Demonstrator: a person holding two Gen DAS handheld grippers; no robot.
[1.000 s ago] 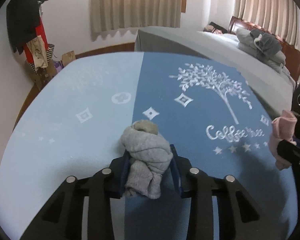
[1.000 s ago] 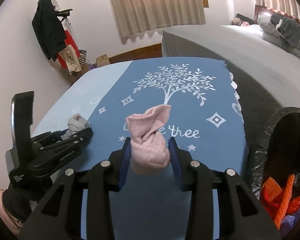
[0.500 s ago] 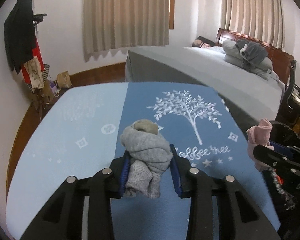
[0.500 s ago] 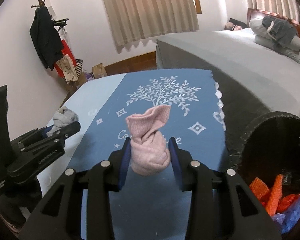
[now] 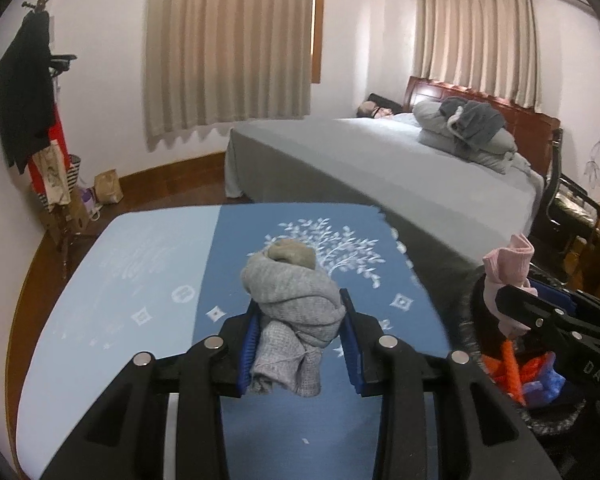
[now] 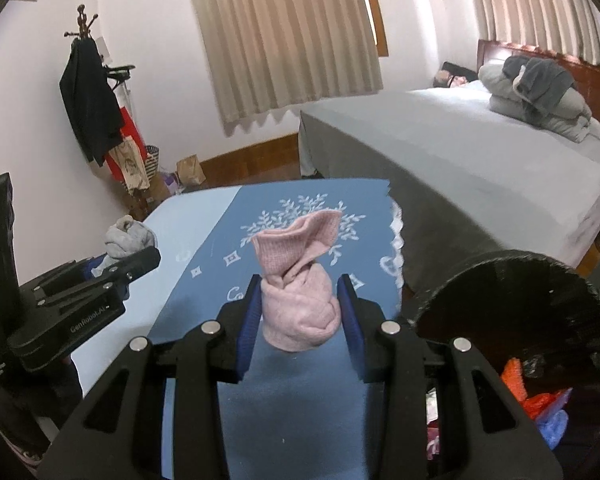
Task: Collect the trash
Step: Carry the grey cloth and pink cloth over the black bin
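Both grippers, left (image 5: 298, 332) and right (image 6: 298, 316), clench rolled socks, grey (image 5: 292, 304) and pink (image 6: 300, 296); I'm mid-carry, next releasing over the bin (image 6: 540, 280).

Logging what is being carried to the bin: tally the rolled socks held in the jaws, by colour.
Grey: 1, the grey sock bundle in the left gripper
Pink: 1, the pink sock bundle in the right gripper
Total: 2

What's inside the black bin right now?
The black bin holds orange and blue crumpled plastic trash. Its rim and the right gripper hide the bottom.
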